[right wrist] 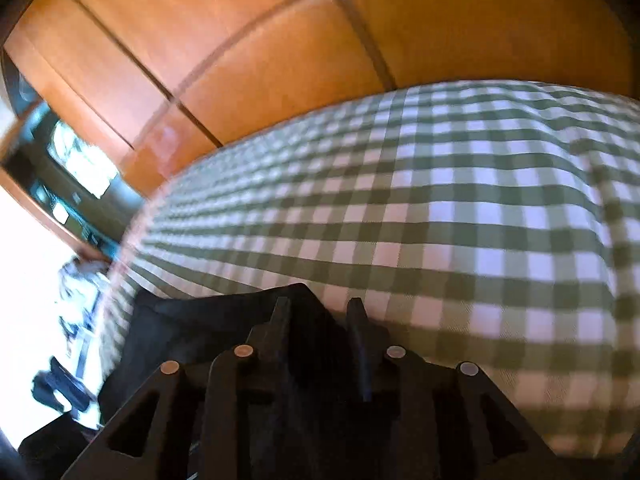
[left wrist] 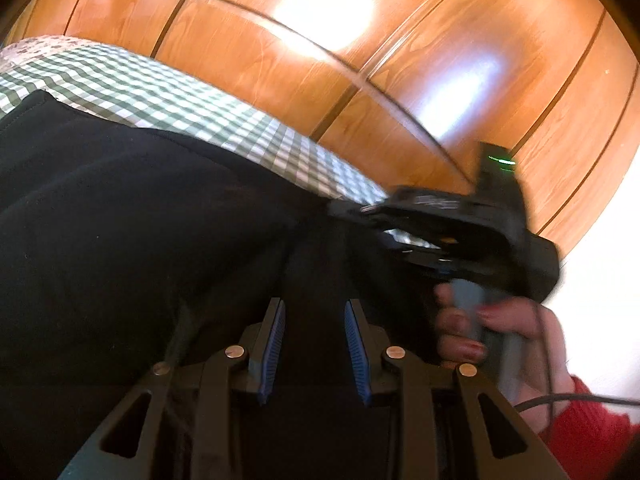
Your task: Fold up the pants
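Observation:
Black pants lie on a green-and-white checked bedcover. My left gripper is open, its blue pads apart just above the black cloth. The right gripper shows in the left wrist view, held by a hand with red nails at the pants' right edge. In the right wrist view, my right gripper has its fingers a little apart with a fold of the black pants between and under them, over the checked bedcover. The view is blurred, so the grip is unclear.
A glossy wooden wardrobe stands behind the bed; it also shows in the right wrist view. A dark recess with a bright screen is at the left. A red sleeve and a cable are at the lower right.

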The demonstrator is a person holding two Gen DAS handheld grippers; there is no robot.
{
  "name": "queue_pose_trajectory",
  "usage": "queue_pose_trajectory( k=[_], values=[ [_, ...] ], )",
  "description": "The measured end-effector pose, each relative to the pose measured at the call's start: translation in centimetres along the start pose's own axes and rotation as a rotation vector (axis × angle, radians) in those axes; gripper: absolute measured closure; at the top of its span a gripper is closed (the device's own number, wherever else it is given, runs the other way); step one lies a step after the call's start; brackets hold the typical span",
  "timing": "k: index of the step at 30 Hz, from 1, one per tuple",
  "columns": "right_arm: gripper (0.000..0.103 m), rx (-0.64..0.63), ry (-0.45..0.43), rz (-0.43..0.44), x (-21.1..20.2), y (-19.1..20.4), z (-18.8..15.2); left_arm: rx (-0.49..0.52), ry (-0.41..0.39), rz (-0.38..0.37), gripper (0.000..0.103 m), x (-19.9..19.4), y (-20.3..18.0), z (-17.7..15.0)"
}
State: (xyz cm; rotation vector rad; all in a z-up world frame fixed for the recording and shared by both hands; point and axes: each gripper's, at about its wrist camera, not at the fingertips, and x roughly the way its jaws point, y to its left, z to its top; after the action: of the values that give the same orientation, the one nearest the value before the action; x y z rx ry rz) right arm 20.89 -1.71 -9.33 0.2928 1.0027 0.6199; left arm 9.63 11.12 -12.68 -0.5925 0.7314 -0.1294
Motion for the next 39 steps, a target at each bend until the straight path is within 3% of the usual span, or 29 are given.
queue_pose_trajectory(
  k=[2,5,10,15,20,24,28,31,34,35,36,38,39],
  values=[
    [0.074,-0.034,-0.045,-0.006,-2.5,0.3,-0.8,0.005,0.038,0.025,0.072,-0.4,-0.5,0.8],
    [0.074,-0.158,-0.100,-0.034,-5.4,1.6,-2.4,0.062,0.029,0.073,0.071,-1.3,-1.5,2.7],
    [0.085,-0.321,-0.081,-0.087,-6.2,2.8,-4.5,0.114,0.099,0.146,0.071,1.5,-2.0,6.7],
    [0.092,-0.252,-0.035,-0.134,-4.2,1.1,-4.0,0.140,0.190,0.174,0.071,6.7,-1.9,7.6],
    [0.100,-0.215,-0.019,-0.168,-2.5,0.1,-3.8,0.151,0.137,0.215,0.072,8.6,-1.3,7.8],
    [0.103,-0.217,-0.036,-0.175,-1.8,0.0,-3.7,0.093,0.105,0.185,0.073,9.1,0.1,8.3],
    [0.103,-0.191,-0.058,-0.128,-2.1,-0.3,-3.6,0.071,0.089,0.151,0.073,8.6,0.5,8.3],
    [0.096,-0.133,-0.141,-0.070,-4.8,-1.0,-3.8,0.015,0.070,0.079,0.073,8.0,1.4,8.3],
    [0.075,-0.056,-0.231,-0.063,-8.4,-1.6,-4.8,-0.057,0.017,0.018,0.069,6.5,2.6,8.2],
    [0.069,-0.038,-0.240,-0.061,-9.2,-1.8,-5.2,-0.070,0.000,0.015,0.063,6.0,2.8,8.1],
    [0.068,-0.014,-0.245,-0.061,-10.4,-2.1,-5.9,-0.080,-0.022,0.015,0.059,5.4,2.9,8.0],
    [0.068,0.008,-0.242,-0.076,-11.9,-2.8,-7.2,-0.080,-0.051,0.030,0.040,4.4,2.6,7.9],
    [0.068,0.014,-0.242,-0.091,-12.7,-3.2,-7.8,-0.068,-0.057,0.048,0.038,4.0,2.2,7.8]
  ],
)
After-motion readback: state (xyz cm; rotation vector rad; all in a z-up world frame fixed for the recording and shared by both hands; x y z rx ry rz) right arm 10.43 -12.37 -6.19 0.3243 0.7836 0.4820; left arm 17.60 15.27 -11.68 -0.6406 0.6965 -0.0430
